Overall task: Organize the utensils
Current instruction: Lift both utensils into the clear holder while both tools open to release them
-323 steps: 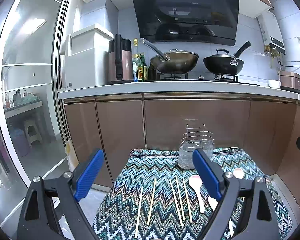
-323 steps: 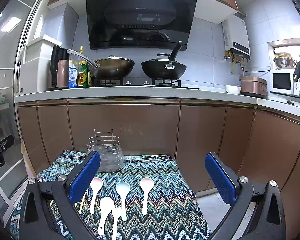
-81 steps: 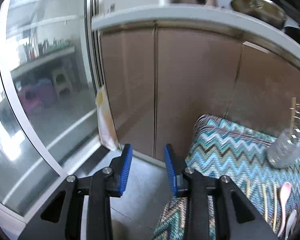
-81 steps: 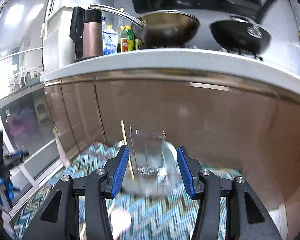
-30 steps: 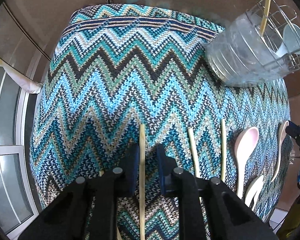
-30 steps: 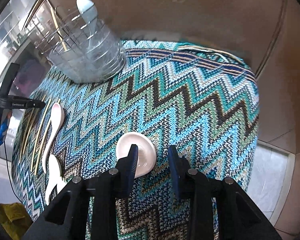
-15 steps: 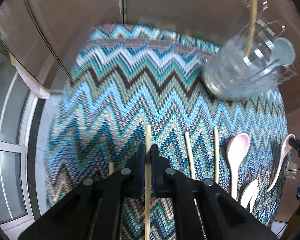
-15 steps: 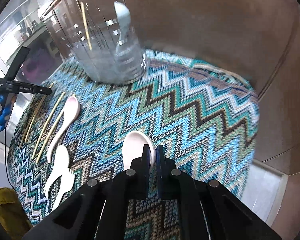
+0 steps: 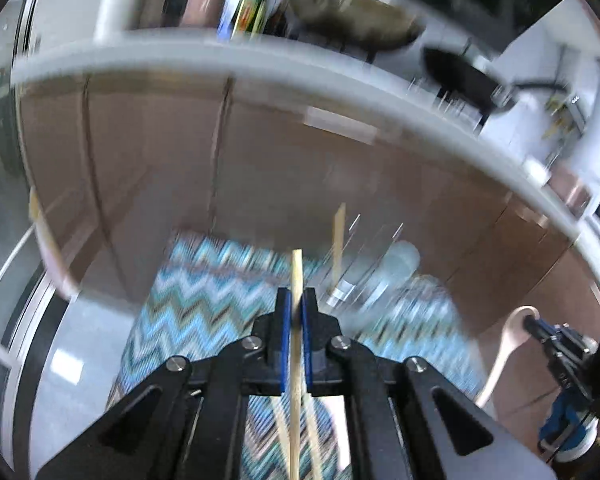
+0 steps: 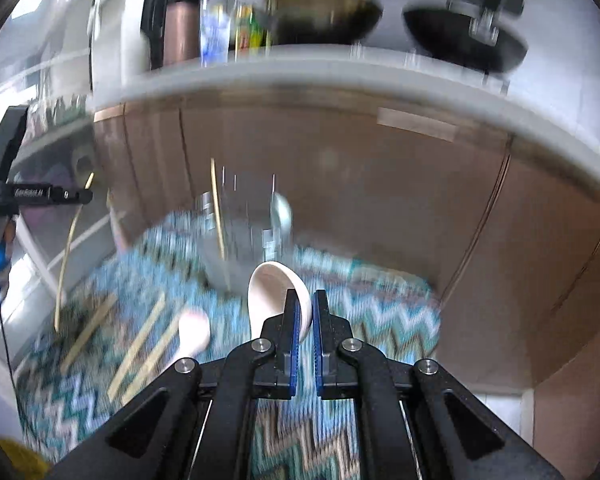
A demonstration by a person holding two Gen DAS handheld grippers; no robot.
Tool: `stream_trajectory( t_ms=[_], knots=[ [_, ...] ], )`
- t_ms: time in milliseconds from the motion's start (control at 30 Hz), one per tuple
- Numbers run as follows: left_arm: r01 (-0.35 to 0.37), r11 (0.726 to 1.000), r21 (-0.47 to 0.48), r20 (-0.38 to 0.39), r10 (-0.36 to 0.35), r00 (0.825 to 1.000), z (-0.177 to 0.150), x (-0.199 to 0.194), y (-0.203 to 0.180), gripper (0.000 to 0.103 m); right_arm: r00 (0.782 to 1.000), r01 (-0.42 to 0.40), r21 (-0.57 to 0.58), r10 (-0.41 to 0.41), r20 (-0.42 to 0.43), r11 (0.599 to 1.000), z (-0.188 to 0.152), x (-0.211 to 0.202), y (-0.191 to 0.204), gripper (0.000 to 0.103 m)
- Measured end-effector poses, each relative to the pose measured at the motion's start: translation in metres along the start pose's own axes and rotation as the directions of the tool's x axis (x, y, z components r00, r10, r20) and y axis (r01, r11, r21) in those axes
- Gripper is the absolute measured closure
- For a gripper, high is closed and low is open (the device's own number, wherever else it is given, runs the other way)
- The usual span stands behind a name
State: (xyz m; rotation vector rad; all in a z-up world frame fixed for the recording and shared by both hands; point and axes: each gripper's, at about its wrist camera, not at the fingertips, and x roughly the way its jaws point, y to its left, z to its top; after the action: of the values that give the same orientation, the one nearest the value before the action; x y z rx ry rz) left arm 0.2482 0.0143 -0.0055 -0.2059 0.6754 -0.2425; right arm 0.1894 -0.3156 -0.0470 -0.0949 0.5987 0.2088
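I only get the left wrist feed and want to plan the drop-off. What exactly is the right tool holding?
Observer: The right tool is shut on a white spoon, pinching the bowl's rim, bowl facing the camera.
Operator: How many chopsticks are left on the cloth?
Observer: At least three lie on the zigzag cloth; blur hides any more.
Operator: Any spoon still down there?
Observer: Yes, one pinkish spoon lies beside those chopsticks.
Operator: What's in the holder already?
Observer: One chopstick and a pale blue spoon stand in the holder.
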Motion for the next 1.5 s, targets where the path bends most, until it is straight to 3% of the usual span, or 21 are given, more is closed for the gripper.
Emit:
stream_trajectory(
  t_ms=[133, 333, 467, 633, 867, 1000, 1067, 1133, 1200, 1267, 1400, 1500],
  knots=[
    [0.052, 0.998, -0.031, 0.149, -0.047, 0.988, 0.038, -0.004, -0.026, 0.098, 0.985, 0.054, 0.051, -0.062, 0.163, 0.997, 0.052, -0.006, 0.009, 0.097],
    [0.095, 0.989, -0.112, 0.315, -0.056, 0.948, 0.074, 0.032, -0.049, 0.098, 0.94, 0.114, 0.093, -0.137, 0.313, 0.989, 0.093, 0.03, 0.021, 0.097],
    [0.056, 0.99, -0.131, 0.366, -0.005, 0.931, 0.076, 0.076, -0.059, 0.098, 0.917, 0.164, 0.093, -0.187, 0.353, 0.982, 0.096, 0.062, 0.028, 0.097],
    [-0.014, 0.993, -0.121, 0.418, 0.064, 0.906, 0.056, 0.119, -0.057, 0.098, 0.902, 0.204, 0.104, -0.229, 0.366, 0.973, 0.079, 0.102, 0.03, 0.097],
    [-0.056, 0.994, -0.091, 0.44, 0.09, 0.893, 0.029, 0.152, -0.052, 0.098, 0.89, 0.247, 0.071, -0.256, 0.379, 0.966, 0.055, 0.133, 0.038, 0.097],
    [-0.075, 0.995, -0.06, 0.462, 0.095, 0.882, 0.012, 0.158, -0.054, 0.097, 0.889, 0.268, 0.029, -0.259, 0.377, 0.963, 0.043, 0.143, 0.049, 0.097],
    [-0.088, 0.996, -0.03, 0.45, 0.092, 0.888, 0.003, 0.16, -0.055, 0.096, 0.894, 0.268, 0.028, -0.259, 0.365, 0.963, 0.037, 0.146, 0.051, 0.096],
    [-0.106, 0.994, -0.007, 0.442, 0.099, 0.892, -0.003, 0.156, -0.057, 0.092, 0.902, 0.256, 0.029, -0.25, 0.353, 0.966, 0.033, 0.146, 0.052, 0.088],
    [-0.1, 0.995, 0.001, 0.442, 0.09, 0.892, -0.007, 0.149, -0.058, 0.08, 0.913, 0.234, 0.048, -0.236, 0.334, 0.971, 0.031, 0.143, 0.048, 0.075],
    [-0.088, 0.996, 0.0, 0.444, 0.079, 0.892, -0.008, 0.134, -0.058, 0.072, 0.92, 0.211, 0.067, -0.222, 0.324, 0.975, 0.029, 0.139, 0.046, 0.065],
    [-0.092, 0.996, 0.019, 0.441, 0.074, 0.894, -0.004, 0.104, -0.06, 0.071, 0.925, 0.189, 0.096, -0.21, 0.317, 0.977, 0.031, 0.119, 0.045, 0.064],
    [-0.106, 0.994, 0.037, 0.456, 0.078, 0.887, 0.002, 0.067, -0.058, 0.07, 0.925, 0.185, 0.103, -0.208, 0.318, 0.977, 0.034, 0.099, 0.043, 0.064]
  ],
)
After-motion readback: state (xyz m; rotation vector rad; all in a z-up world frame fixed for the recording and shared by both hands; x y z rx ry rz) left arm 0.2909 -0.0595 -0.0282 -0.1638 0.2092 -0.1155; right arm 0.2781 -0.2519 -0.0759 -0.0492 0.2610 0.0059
